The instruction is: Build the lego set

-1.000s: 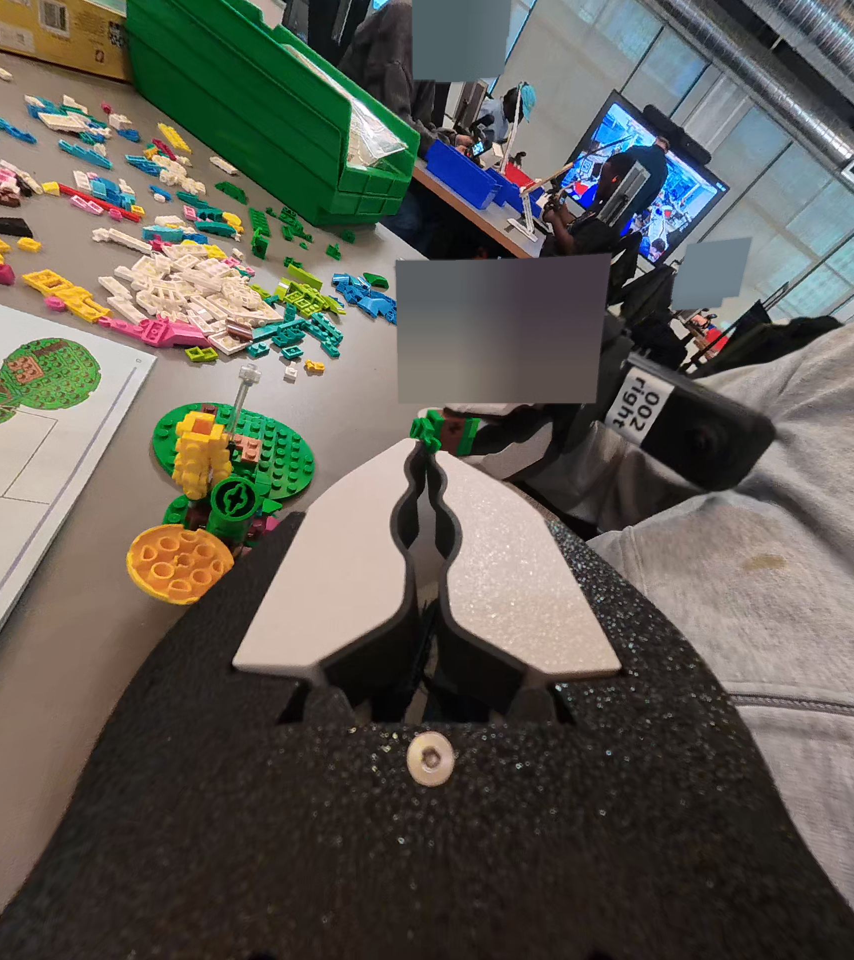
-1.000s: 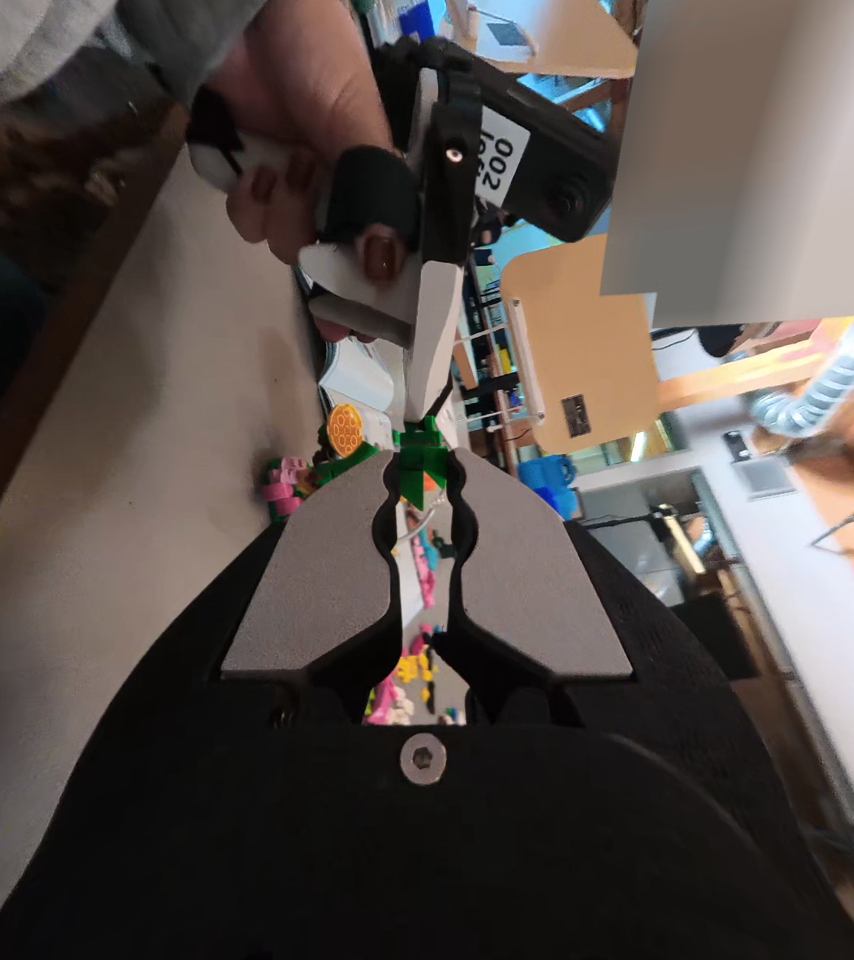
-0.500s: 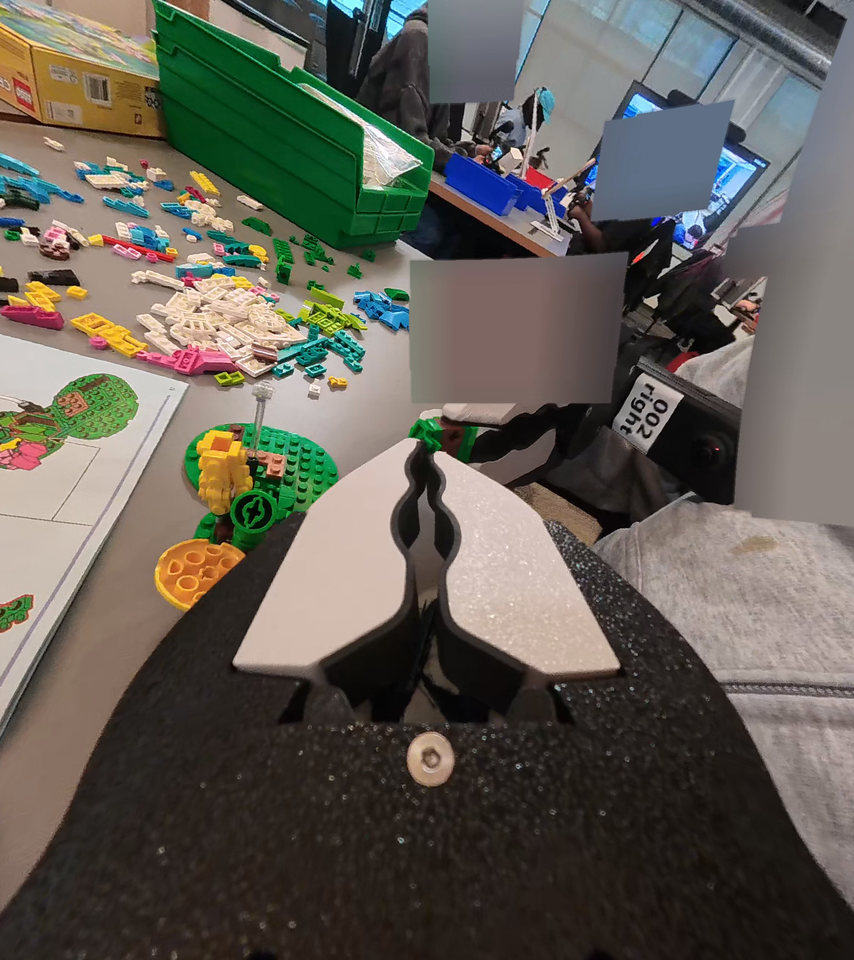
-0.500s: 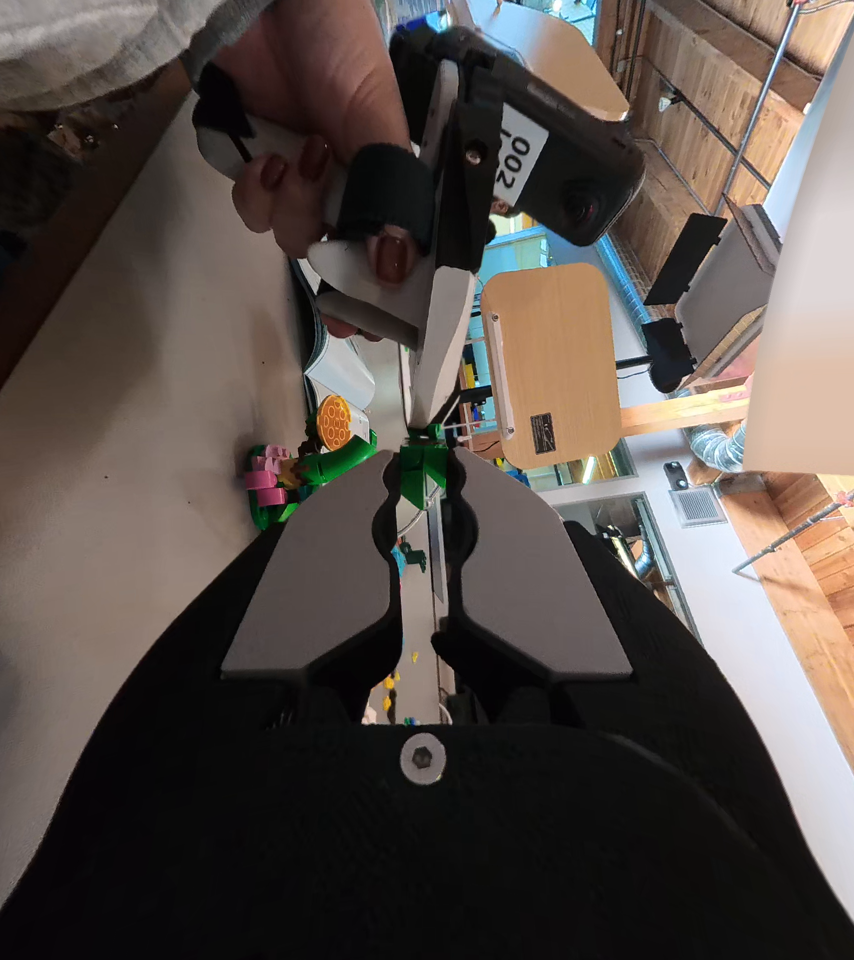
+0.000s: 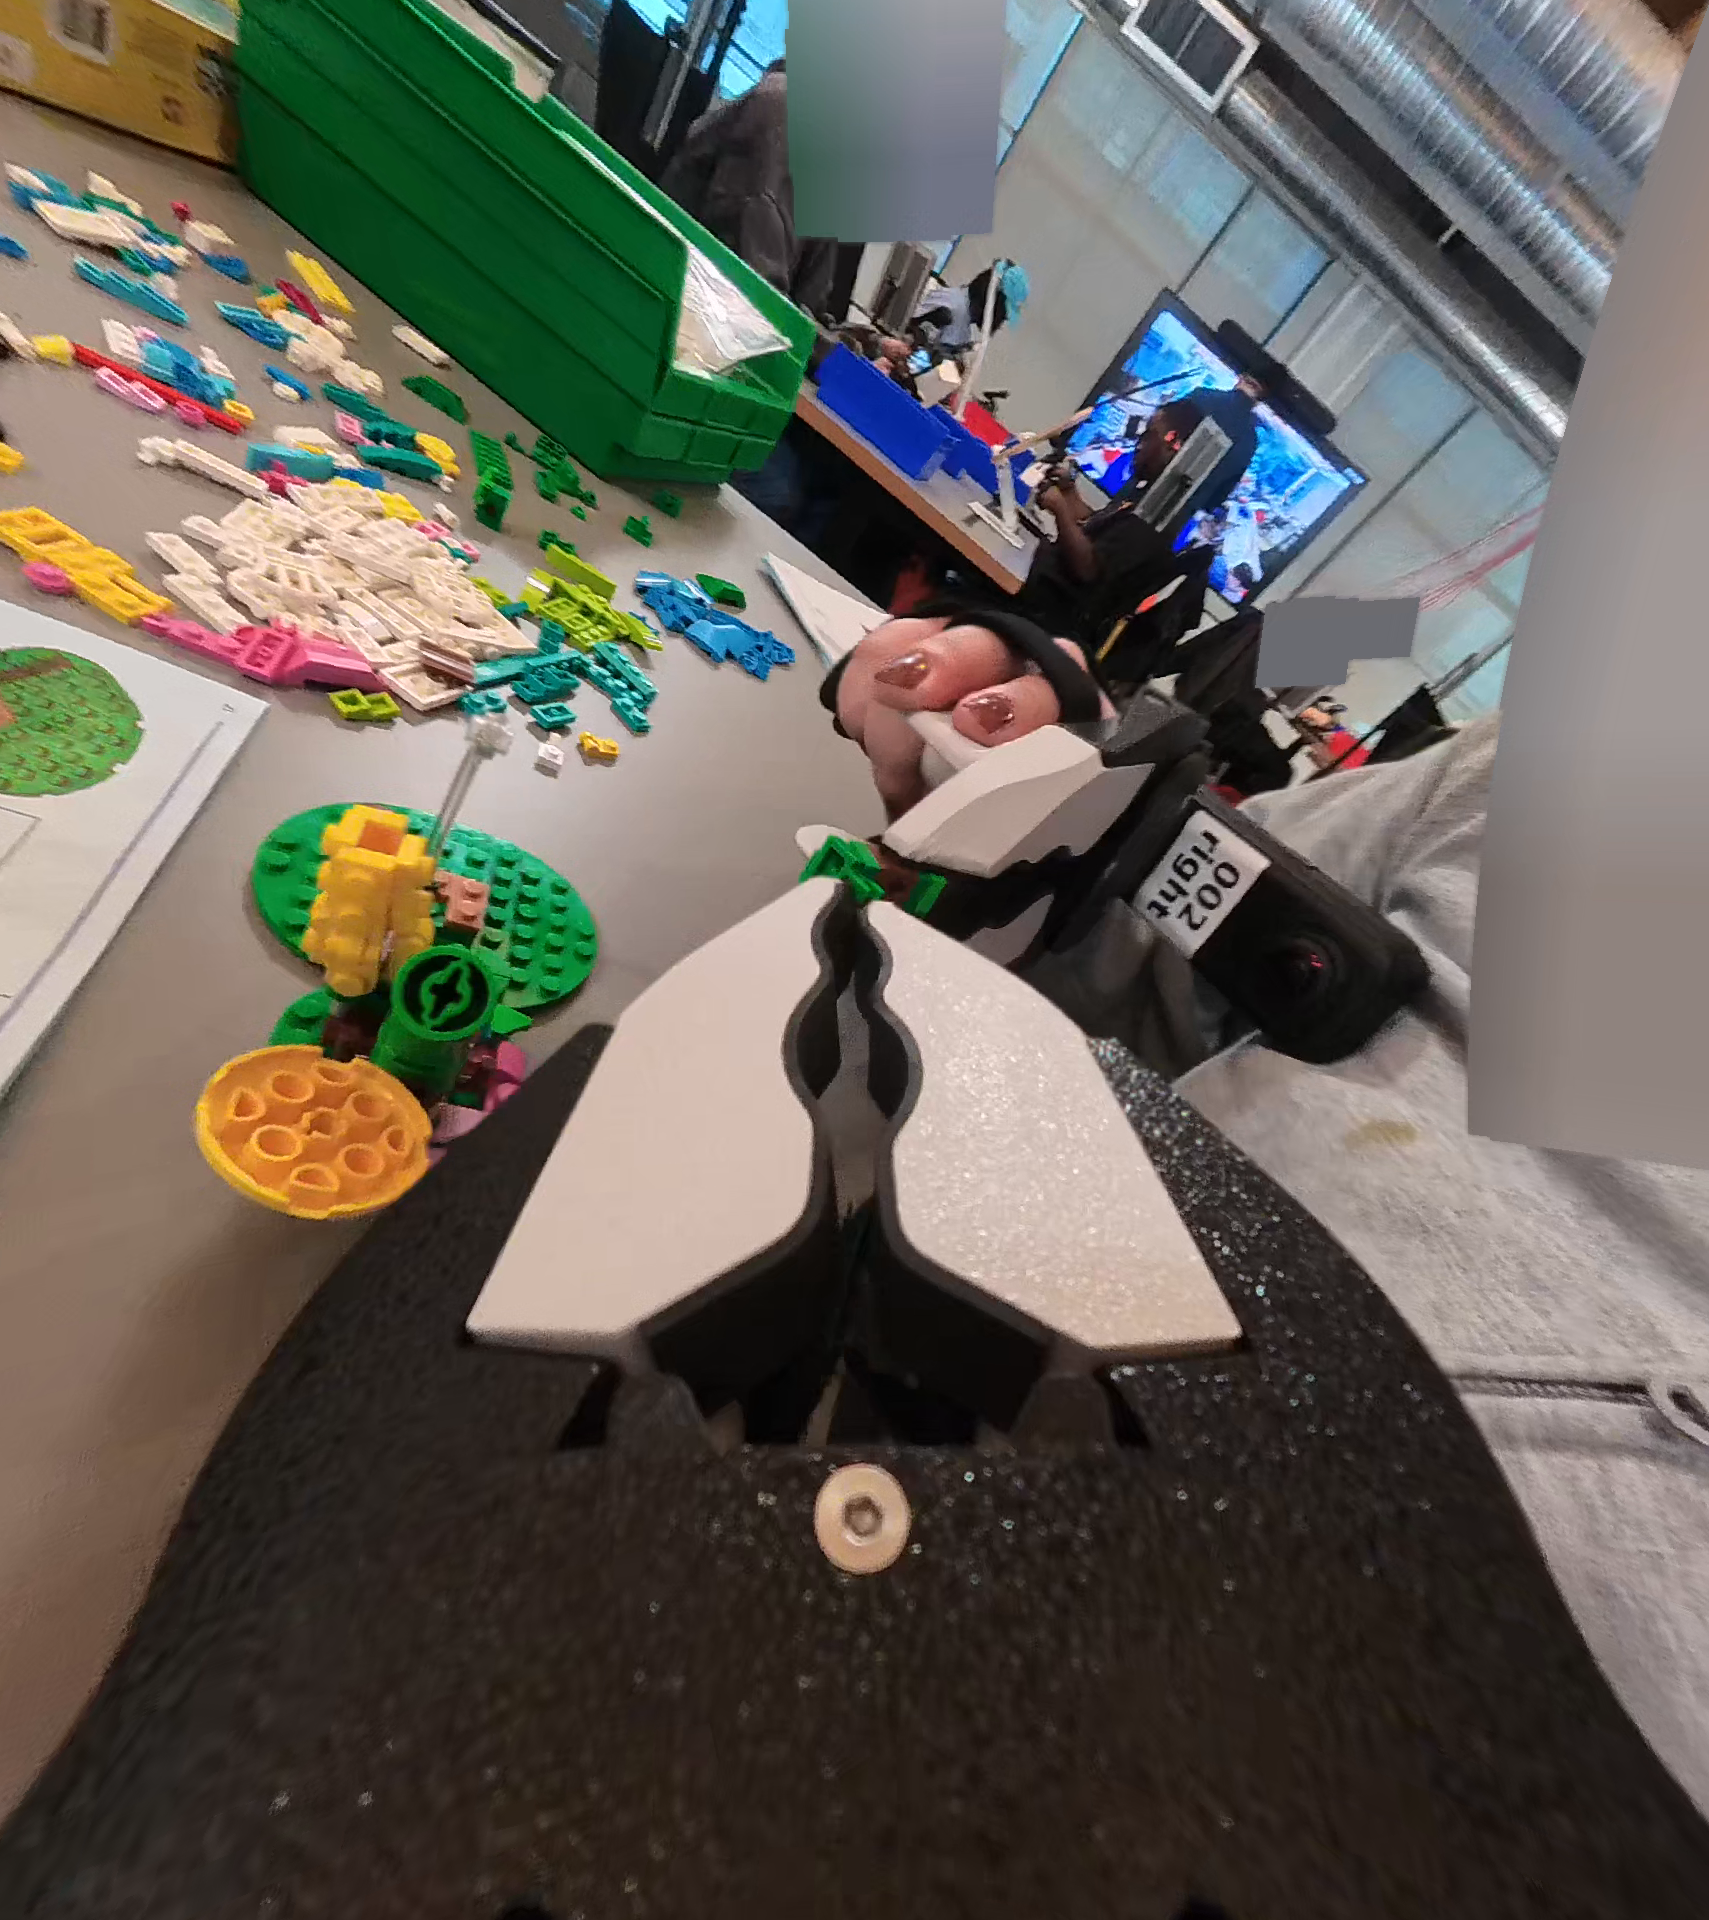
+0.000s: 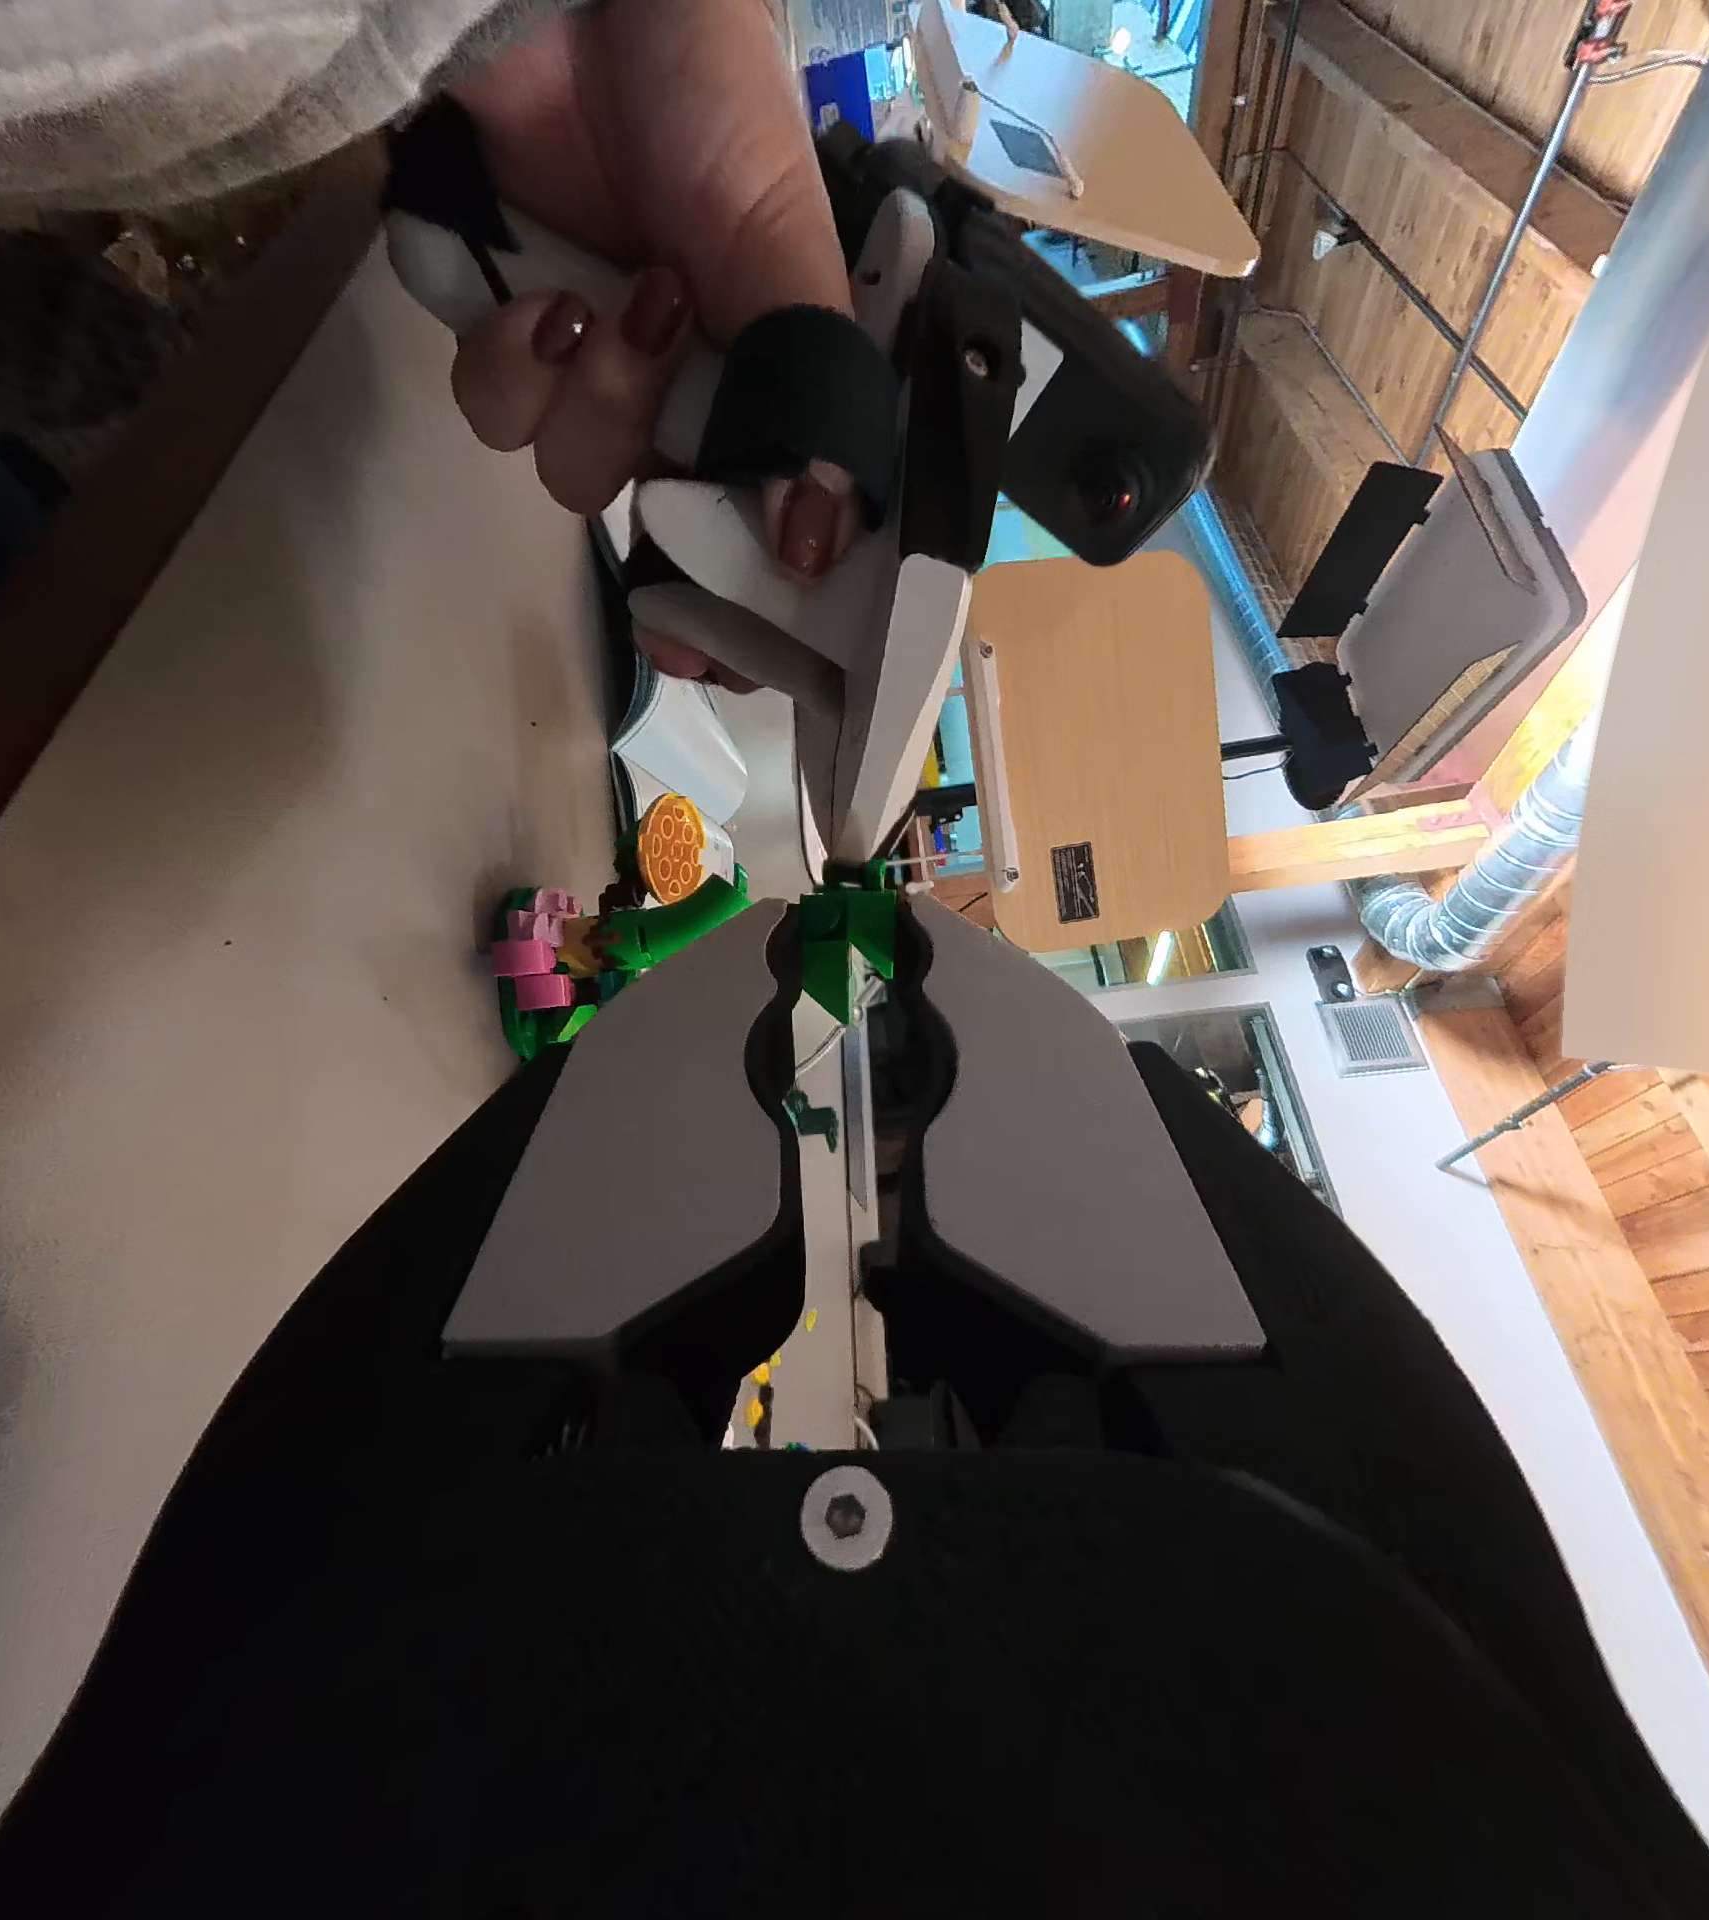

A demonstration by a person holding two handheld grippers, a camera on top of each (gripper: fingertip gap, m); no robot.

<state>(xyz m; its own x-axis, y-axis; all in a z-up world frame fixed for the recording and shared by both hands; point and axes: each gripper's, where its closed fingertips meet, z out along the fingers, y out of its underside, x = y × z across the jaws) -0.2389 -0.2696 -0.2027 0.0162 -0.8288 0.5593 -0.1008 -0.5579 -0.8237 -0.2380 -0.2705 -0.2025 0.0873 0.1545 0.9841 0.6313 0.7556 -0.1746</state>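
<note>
My right tool [image 6: 845, 920] is pinching a studded green plastic brick cluster [image 6: 842, 951]; my left tool [image 5: 845, 899] is sitting closed beside it, above the counter [image 5: 704, 831].

A green leaf brick piece [image 6: 845, 951] with a brown part sits in the grey-fingered, black-bodied right tool [image 6: 845, 925]. The left tool [image 5: 845, 909] has white, sparkly fingers on a speckled black body. On the grey counter [image 5: 704, 810]: a green studded plate [image 5: 528, 914], a yellow brick flower [image 5: 362, 894], an orange-yellow dish [image 5: 310, 1127], white, pink, teal and blue loose bricks [image 5: 341, 582], and green bins [image 5: 507, 229].
</note>
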